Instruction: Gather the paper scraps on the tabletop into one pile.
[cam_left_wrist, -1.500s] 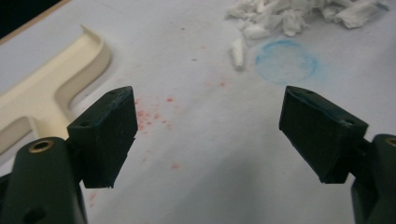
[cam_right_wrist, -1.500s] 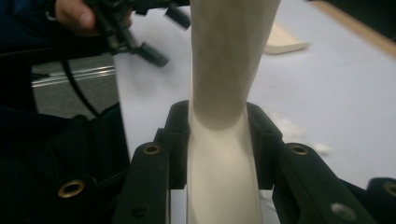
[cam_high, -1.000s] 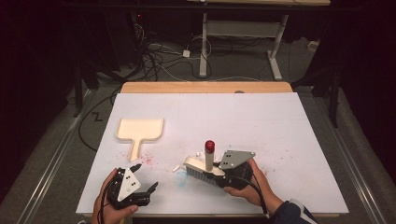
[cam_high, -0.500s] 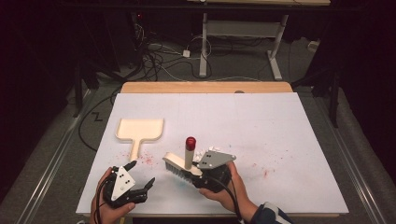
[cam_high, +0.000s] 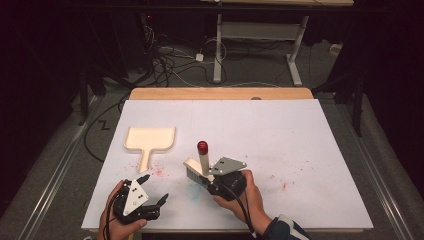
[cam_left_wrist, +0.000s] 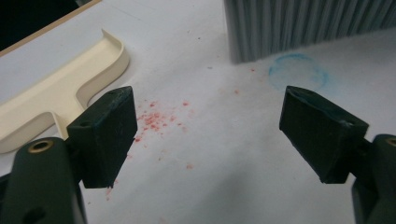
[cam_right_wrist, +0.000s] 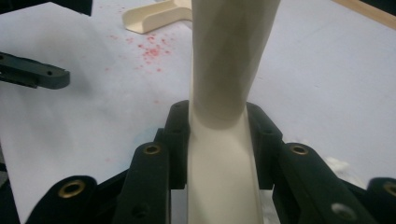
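Cream plastic brush with a red-tipped handle (cam_high: 202, 159) stands bristles-down on the white paper-covered desk (cam_high: 310, 150), its handle clamped tight in the right claw (cam_right_wrist: 218, 140). Left claw (cam_left_wrist: 205, 135) hangs wide open and empty near the desk's front edge, just beside the scattered red crumbs (cam_left_wrist: 156, 119). Beyond these lies the cream plastic dustpan (cam_high: 149, 141), apart from both claws. My worry: with nobody steadying the dustpan, a sweep could shove it away or push crumbs past its lip, and stiff bristles (cam_left_wrist: 308, 25) may flick them wide. A faint blue ring (cam_left_wrist: 299, 74) marks the paper; no readable writing or brand shows
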